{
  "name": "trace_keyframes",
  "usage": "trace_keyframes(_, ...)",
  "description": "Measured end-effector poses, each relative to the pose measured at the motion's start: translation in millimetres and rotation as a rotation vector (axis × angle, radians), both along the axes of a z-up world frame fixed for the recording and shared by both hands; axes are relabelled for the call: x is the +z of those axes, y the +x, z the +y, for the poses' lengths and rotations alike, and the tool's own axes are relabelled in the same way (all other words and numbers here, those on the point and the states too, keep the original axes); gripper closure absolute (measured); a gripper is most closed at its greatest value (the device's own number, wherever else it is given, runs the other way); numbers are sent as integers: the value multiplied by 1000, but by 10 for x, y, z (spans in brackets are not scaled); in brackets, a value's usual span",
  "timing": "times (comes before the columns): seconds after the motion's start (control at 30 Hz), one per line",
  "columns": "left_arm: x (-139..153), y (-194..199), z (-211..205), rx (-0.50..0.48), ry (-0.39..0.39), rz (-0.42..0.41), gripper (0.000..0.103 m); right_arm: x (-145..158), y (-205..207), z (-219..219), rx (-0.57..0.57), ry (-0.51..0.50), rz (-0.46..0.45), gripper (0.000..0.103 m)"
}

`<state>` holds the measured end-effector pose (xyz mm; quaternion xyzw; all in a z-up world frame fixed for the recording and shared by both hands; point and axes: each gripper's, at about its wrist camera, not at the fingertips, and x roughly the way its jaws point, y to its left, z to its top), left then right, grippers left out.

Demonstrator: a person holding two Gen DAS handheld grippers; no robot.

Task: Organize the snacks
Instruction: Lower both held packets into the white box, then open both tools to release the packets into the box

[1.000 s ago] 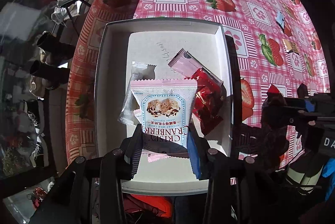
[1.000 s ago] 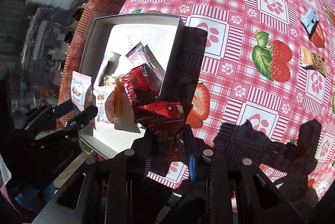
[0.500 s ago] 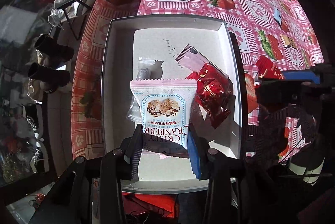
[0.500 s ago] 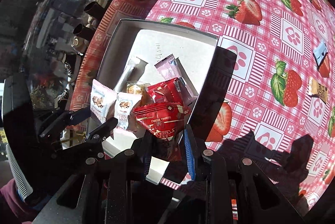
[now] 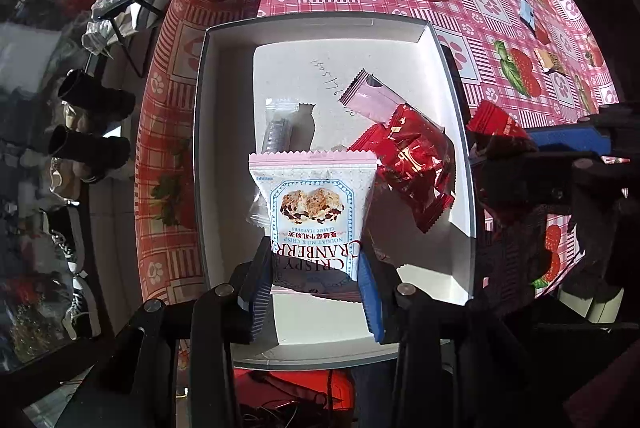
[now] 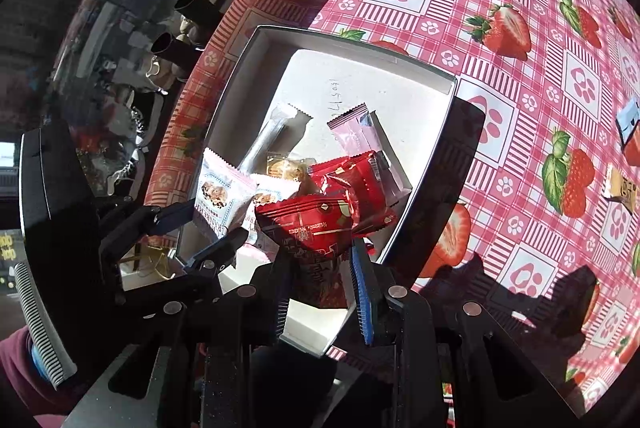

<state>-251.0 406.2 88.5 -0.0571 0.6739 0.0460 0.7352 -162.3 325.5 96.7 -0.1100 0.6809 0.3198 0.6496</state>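
Note:
My left gripper [image 5: 314, 292] is shut on a white and pink cranberry nougat packet [image 5: 314, 200] and holds it over the near part of a white box [image 5: 224, 40]. My right gripper [image 6: 320, 276] is shut on a red snack packet [image 6: 308, 224] and holds it over the box's [image 6: 352, 44] near right corner. In the box lie a pink bar [image 5: 372, 100], red packets [image 5: 412, 156] and a clear wrapped bar [image 5: 280, 124]. The left gripper with its packet also shows in the right wrist view [image 6: 196, 228].
The box stands at the left end of a strawberry-print tablecloth [image 6: 520, 28]. A blue packet [image 6: 630, 118] and a tan snack [image 6: 622, 188] lie on the cloth to the right. Shoes and clutter [image 5: 84, 132] lie on the floor off the left edge.
My right gripper has carried the red packet left from over the tablecloth to over the box. My left gripper has kept its packet over the box, shifting slightly.

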Motion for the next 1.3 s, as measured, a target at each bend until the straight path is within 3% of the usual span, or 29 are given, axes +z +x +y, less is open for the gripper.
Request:
trace_keyframes(0.33,-58,23,-1,1,-18,14,60,-73,40,-36,-16,-15,34,74)
trace_keyframes(0.83,-326,-155,63,23,-27,94,60,-404,-137,105,53,-44,138,74)
trace_keyframes(1.3,-492,-252,141,33,-24,124,60,-472,-253,201,83,-63,148,74)
